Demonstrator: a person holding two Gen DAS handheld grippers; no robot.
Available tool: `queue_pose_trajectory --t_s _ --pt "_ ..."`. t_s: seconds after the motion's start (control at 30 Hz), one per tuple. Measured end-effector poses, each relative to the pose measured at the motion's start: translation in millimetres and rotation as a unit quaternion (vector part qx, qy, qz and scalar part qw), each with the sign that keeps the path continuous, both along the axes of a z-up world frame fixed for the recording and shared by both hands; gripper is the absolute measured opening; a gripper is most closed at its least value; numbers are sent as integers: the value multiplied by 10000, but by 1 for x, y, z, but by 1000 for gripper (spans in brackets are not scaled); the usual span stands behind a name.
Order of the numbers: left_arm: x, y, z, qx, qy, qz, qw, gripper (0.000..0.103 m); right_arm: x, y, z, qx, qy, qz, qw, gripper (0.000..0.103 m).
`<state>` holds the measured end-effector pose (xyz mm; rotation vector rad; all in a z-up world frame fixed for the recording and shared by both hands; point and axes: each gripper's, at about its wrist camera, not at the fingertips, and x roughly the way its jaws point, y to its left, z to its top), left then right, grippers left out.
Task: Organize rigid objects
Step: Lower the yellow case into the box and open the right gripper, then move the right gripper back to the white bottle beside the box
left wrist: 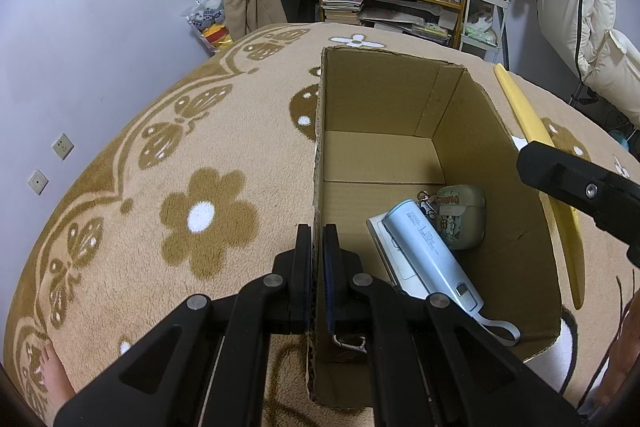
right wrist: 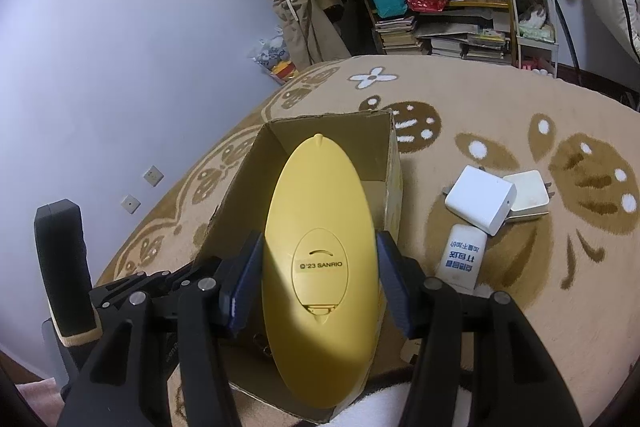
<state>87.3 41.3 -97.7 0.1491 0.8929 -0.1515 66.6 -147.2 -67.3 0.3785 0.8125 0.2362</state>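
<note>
My left claw [left wrist: 318, 259] is clenched on the cardboard box's [left wrist: 380, 99] left wall at lower centre. My right claw [right wrist: 318, 283] grips the yellow oval case [right wrist: 320, 227] over the box; 2 white chargers [right wrist: 496, 201] lie right, apparently on carpet [right wrist: 520, 99].

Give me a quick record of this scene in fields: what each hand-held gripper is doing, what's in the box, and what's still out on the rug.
left hand-held gripper: shut on the cardboard box wall
right hand-held gripper: shut on the yellow oval object, over the box
in box: light blue power bank, green case, white device
on rug: two white chargers, white tube
</note>
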Motion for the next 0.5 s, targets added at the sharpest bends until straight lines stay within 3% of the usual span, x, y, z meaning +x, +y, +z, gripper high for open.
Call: queue_pose_trajectory --t_s 0.1,0.27,0.4,0.5 --pt "0 0 0 1 -2 2 10000 5 -1 0 2 92 -52 75 9999 62" --pt "-1 -1 0 3 1 7 10000 5 -3 1 8 -12 -154 25 9999 78" --pt "-1 -2 1 -6 2 17 10000 5 -5 -8 12 -149 -280 -69 9995 102" --pt "0 -2 1 -4 -3 18 10000 5 -7 -19 13 -523 -373 -195 9977 103"
